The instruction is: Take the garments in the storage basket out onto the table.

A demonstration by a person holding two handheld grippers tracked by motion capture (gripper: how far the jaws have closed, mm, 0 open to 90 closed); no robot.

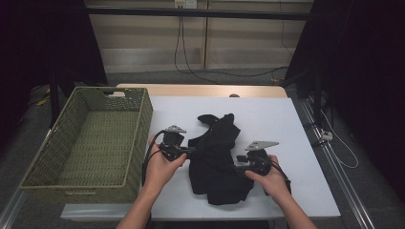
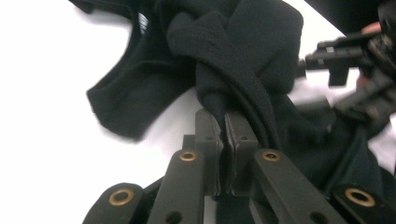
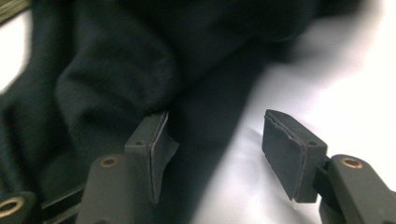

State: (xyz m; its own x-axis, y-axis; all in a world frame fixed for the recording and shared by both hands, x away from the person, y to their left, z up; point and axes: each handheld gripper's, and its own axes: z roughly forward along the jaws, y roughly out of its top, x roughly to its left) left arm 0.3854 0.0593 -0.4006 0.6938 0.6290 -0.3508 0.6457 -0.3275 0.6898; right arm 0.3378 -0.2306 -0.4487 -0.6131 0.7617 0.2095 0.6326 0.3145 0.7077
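Note:
A black garment [image 1: 217, 157] lies crumpled on the white table top [image 1: 267, 119]. My left gripper [image 1: 187, 151] is at the garment's left edge, shut on a pinched fold of the black cloth [image 2: 219, 100]; the fold rises from between its jaws. My right gripper [image 1: 240, 163] is at the garment's right side, low over the table. Its jaws stand apart, with nothing pressed between them; one pad [image 3: 154, 149] rests against the black cloth [image 3: 112, 79] and the other pad [image 3: 287, 154] is over bare white table. The right gripper [image 2: 345, 60] also appears blurred in the left gripper view.
A green woven basket [image 1: 138, 124] stands at the table's left, with nothing in it. The table's wooden edge [image 1: 200, 89] runs along the back. Dark curtains and cables lie beyond. White table top shows to the right of the garment.

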